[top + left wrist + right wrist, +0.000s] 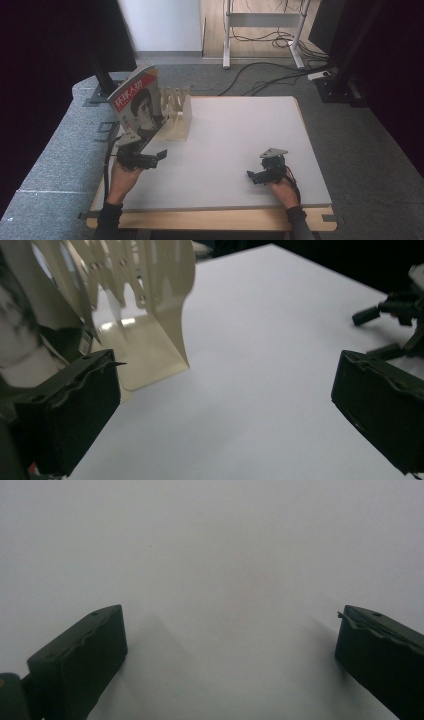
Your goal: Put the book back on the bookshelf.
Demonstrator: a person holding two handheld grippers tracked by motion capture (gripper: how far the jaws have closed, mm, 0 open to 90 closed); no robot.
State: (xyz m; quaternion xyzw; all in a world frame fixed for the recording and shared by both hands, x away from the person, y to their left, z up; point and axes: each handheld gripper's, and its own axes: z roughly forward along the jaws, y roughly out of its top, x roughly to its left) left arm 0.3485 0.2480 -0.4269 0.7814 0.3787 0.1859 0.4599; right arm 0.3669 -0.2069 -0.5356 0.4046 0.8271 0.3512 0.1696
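Note:
A magazine (137, 102) with a portrait and red title on its cover stands tilted at the table's back left, leaning on a cream slotted book rack (179, 116). My left gripper (155, 157) sits just in front of them, open and holding nothing. In the left gripper view the rack (160, 305) rises ahead of the left jaw, with the magazine (20, 340) at the far left. My left gripper (225, 385) has its jaws wide apart there. My right gripper (256, 176) rests near the front right, and it stands open (230, 640) over bare white tabletop.
The white table (235, 130) has a wooden front edge. Grey carpet surrounds it. Cables (270, 70) trail over the floor behind, beside a white desk frame (227, 35). Black stands and curtains flank both sides. My right gripper (395, 310) appears far off in the left gripper view.

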